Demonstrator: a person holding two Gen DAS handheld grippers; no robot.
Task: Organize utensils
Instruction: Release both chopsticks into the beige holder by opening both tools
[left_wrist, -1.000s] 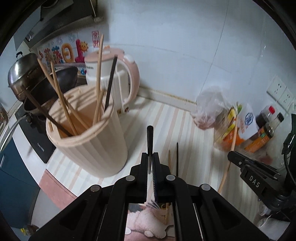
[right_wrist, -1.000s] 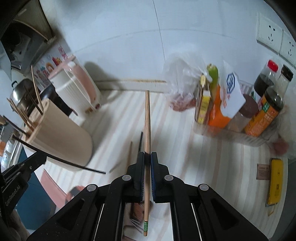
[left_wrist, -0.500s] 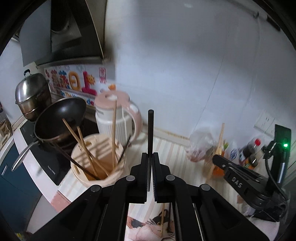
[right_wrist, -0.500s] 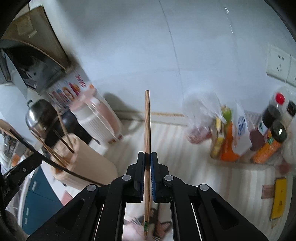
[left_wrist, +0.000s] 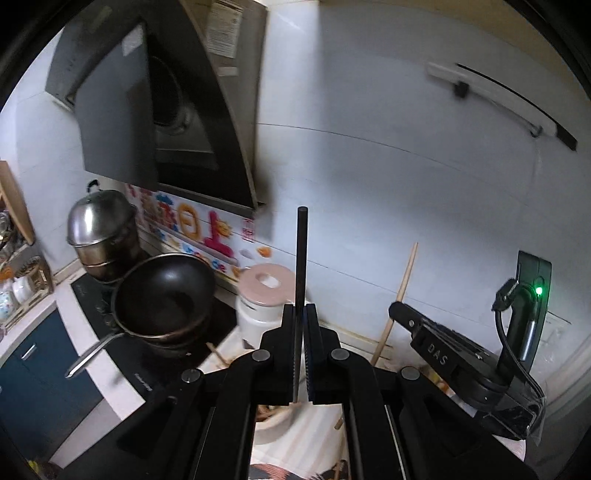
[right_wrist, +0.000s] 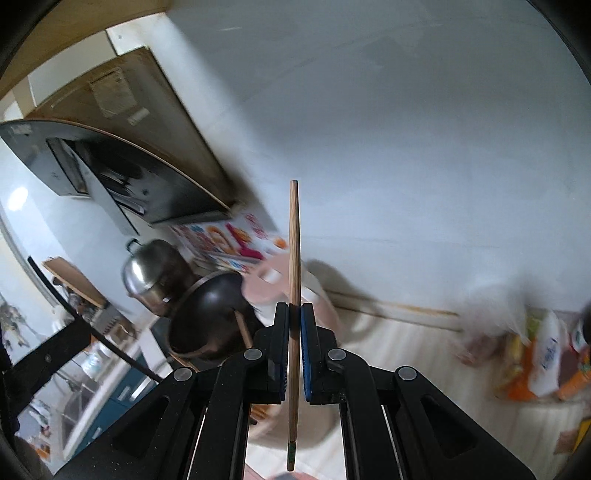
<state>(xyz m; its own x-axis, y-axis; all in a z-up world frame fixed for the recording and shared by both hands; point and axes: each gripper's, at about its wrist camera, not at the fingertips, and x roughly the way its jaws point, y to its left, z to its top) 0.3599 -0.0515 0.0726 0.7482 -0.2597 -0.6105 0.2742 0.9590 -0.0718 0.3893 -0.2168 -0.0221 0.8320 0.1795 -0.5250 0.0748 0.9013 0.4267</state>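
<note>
Left gripper (left_wrist: 300, 314) pinches black chopstick (left_wrist: 301, 258) upright; right gripper (right_wrist: 294, 314) wooden chopstick (right_wrist: 294, 258)

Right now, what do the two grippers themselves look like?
Both are matte black plastic with round grey bolt heads. The left gripper and right gripper have blue ridged pads inside the fingers. In the left view, the right one shows white "DAS" lettering, a black cable and a green light.
</note>
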